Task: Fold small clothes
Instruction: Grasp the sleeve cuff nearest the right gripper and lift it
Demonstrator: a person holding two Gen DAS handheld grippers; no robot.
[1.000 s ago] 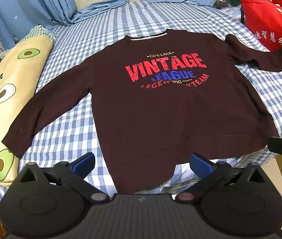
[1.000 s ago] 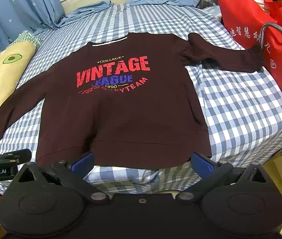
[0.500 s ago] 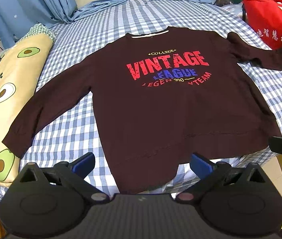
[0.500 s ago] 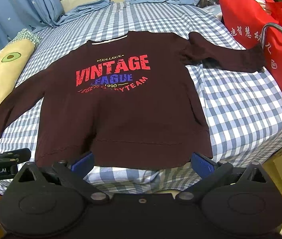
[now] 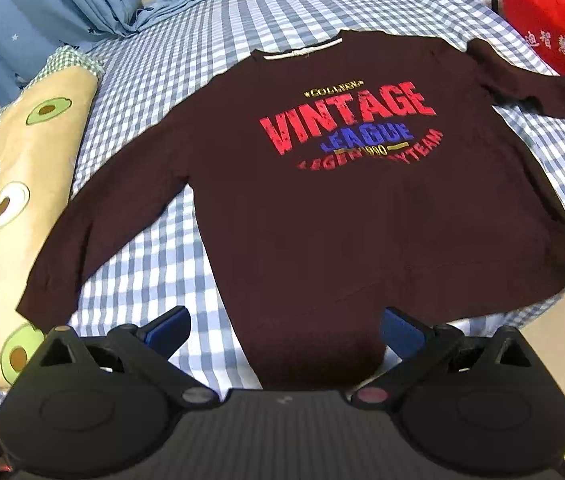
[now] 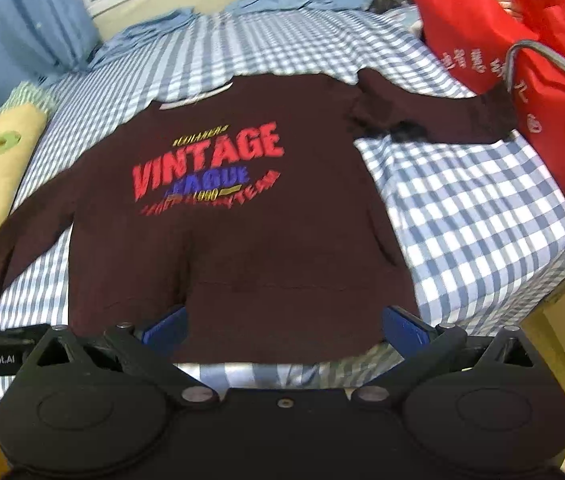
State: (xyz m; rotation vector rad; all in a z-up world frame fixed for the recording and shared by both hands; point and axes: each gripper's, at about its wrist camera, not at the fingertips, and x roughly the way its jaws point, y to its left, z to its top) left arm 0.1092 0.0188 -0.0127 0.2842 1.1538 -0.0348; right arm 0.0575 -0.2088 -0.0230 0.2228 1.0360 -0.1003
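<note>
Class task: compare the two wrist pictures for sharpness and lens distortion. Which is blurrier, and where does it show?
Right wrist view: blurrier, the sweatshirt lettering smeared and the checked sheet streaked. Left wrist view: sharper, the VINTAGE print readable. Both: fisheye bending, bed edges curve, corners go dark.

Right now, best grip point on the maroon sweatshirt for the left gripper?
Probably the cuff of the left sleeve, approached from the near bed edge. The sweatshirt lies flat, front up, that sleeve spread diagonally toward the open left gripper.
</note>
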